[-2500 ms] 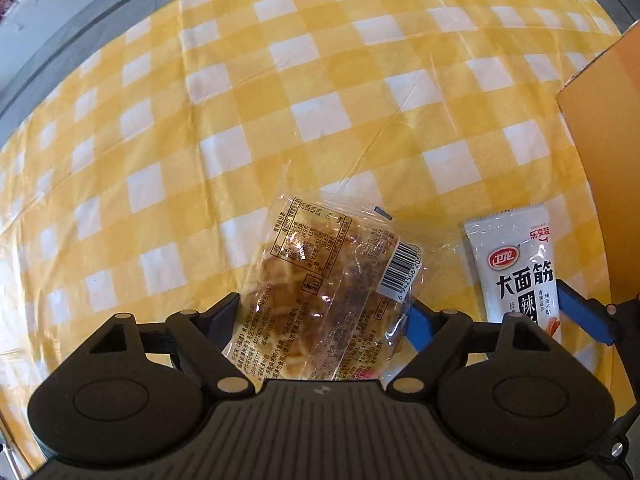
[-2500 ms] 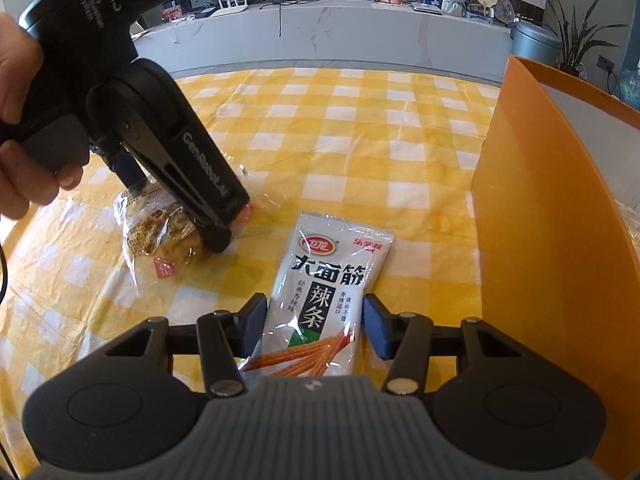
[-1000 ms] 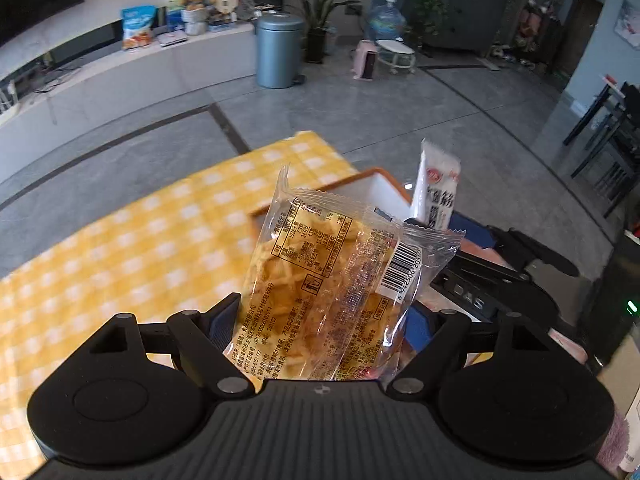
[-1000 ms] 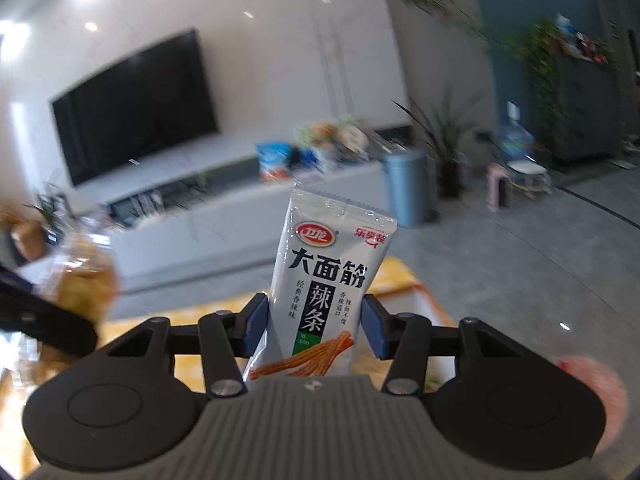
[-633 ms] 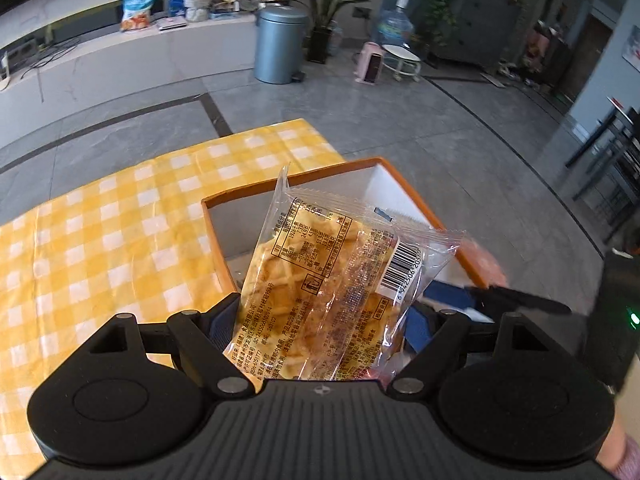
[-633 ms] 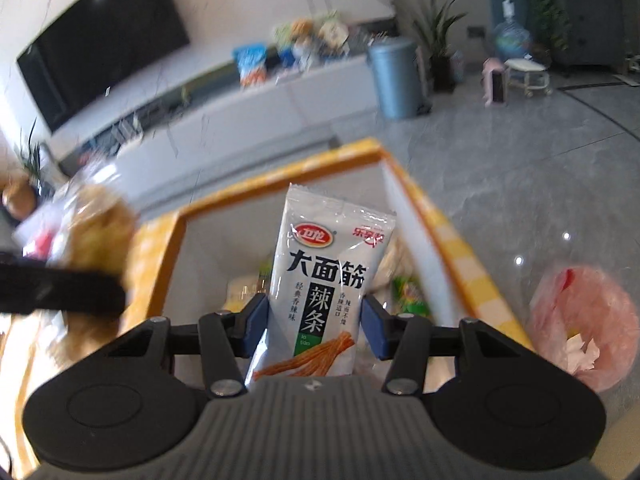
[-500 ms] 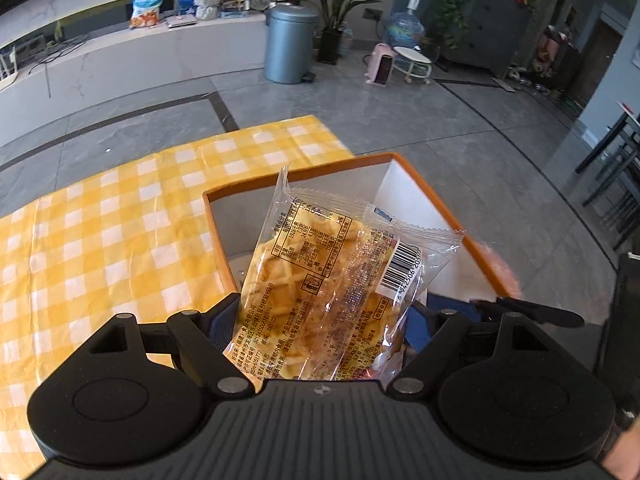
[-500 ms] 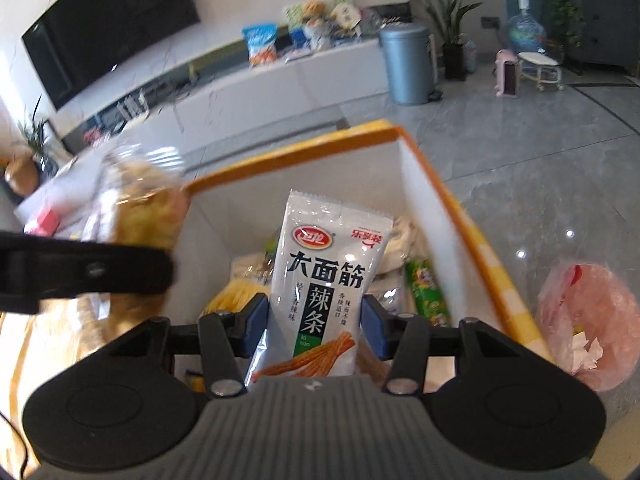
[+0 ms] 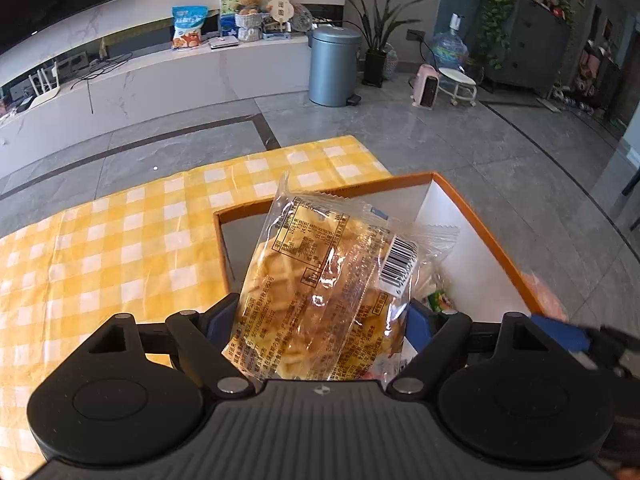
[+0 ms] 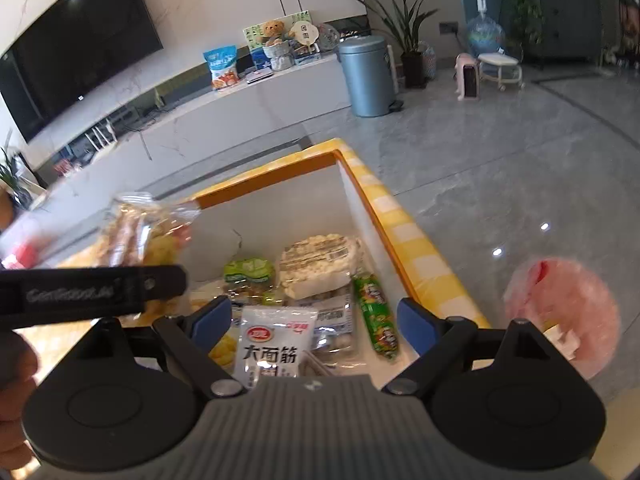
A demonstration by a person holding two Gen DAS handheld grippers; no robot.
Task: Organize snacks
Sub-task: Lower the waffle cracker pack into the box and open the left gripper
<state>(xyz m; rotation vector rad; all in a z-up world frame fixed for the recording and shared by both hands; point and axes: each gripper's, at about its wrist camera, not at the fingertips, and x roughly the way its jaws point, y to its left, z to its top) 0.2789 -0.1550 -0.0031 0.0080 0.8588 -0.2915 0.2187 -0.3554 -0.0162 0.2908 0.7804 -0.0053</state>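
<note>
A clear waffle pack (image 9: 320, 280) stands upright between the blue pads of my left gripper (image 9: 320, 322). The pads still press on it while the jaws begin opening. It hangs over the near left corner of the orange-rimmed box (image 9: 472, 216). My right gripper (image 10: 316, 316) is over the box (image 10: 264, 172) with its jaws opening wide. The white spicy-strip packet (image 10: 276, 344) lies loose below them among the snacks, touching neither pad. The left gripper's finger (image 10: 100, 292) and the waffle pack (image 10: 140, 232) show at the left of the right wrist view.
Inside the box lie a rice-cracker pack (image 10: 320, 260), a green cup (image 10: 250, 270) and a green tube snack (image 10: 376, 320). The yellow checked tablecloth (image 9: 120, 248) spreads left of the box. A pink bag (image 10: 560, 312) sits on the floor to the right.
Both grippers came down over the box. The right jaws spread apart and the white packet dropped from them into the box. The waffle pack stays between the left pads.
</note>
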